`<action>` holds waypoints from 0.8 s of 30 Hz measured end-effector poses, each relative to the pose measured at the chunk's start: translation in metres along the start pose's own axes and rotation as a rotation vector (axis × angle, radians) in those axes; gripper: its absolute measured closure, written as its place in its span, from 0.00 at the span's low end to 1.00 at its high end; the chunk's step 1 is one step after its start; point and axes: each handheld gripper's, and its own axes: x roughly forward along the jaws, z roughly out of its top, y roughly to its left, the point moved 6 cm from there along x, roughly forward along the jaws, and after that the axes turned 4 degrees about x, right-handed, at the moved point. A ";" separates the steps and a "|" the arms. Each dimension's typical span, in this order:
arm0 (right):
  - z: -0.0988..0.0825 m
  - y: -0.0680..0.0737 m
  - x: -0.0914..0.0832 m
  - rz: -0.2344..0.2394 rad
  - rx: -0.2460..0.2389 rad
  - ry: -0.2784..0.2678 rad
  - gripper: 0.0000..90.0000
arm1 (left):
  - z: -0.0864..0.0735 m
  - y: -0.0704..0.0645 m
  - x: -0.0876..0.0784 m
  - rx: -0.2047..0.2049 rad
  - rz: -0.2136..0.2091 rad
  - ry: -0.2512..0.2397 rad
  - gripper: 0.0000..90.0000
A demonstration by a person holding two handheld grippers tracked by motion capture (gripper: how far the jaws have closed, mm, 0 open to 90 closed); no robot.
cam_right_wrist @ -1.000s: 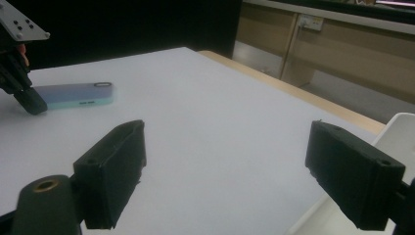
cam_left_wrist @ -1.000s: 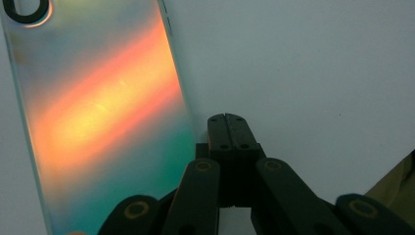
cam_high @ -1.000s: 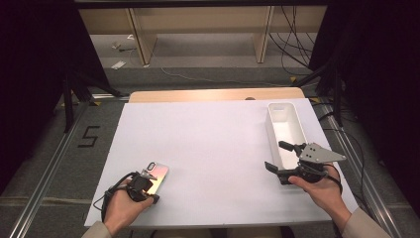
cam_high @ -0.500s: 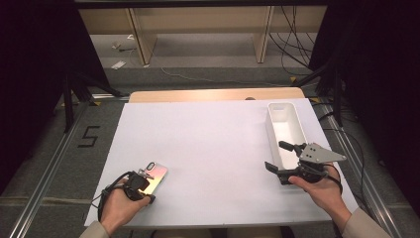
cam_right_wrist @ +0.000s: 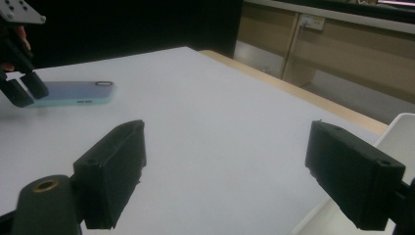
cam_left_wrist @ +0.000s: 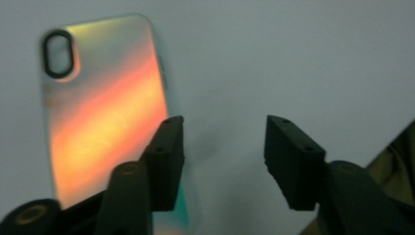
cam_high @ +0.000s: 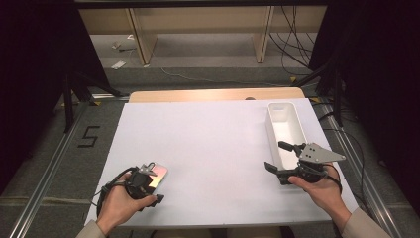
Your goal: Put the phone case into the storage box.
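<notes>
An iridescent phone case (cam_high: pixel 157 174) (cam_left_wrist: pixel 105 122) lies flat on the white table top near the front left corner. My left gripper (cam_high: pixel 151 185) (cam_left_wrist: pixel 222 152) hovers at its near end. Its jaws have just been opening and now stand apart with only bare table between them; one jaw overlaps the case's edge. My right gripper (cam_high: pixel 277 156) (cam_right_wrist: pixel 240 171) is held open at the front right, empty, beside the near end of a white rectangular bin (cam_high: pixel 286 124) (cam_right_wrist: pixel 399 129). Far off in the right gripper view I see the case (cam_right_wrist: pixel 73 93) and the left gripper (cam_right_wrist: pixel 22 90).
The white table top (cam_high: pixel 213 144) runs wide between the two hands. A wooden strip (cam_high: pixel 213 94) borders its far edge. Beyond lie floor, cables and wooden furniture legs. Metal rails flank the table on both sides.
The left gripper's jaws have spread apart over the near end of the phone case, which stays flat on the table. The right hand and its gripper have not moved.
</notes>
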 end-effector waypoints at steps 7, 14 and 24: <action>0.001 -0.001 -0.001 -0.001 0.007 -0.004 0.18 | 0.005 0.024 -0.001 0.033 0.128 0.018 0.13; 0.002 -0.002 -0.001 -0.005 0.008 -0.008 0.18 | -0.004 0.044 0.017 -0.034 0.160 0.132 0.00; 0.002 -0.003 -0.001 -0.007 0.007 -0.012 0.18 | -0.004 0.051 0.026 -0.048 0.140 0.184 0.02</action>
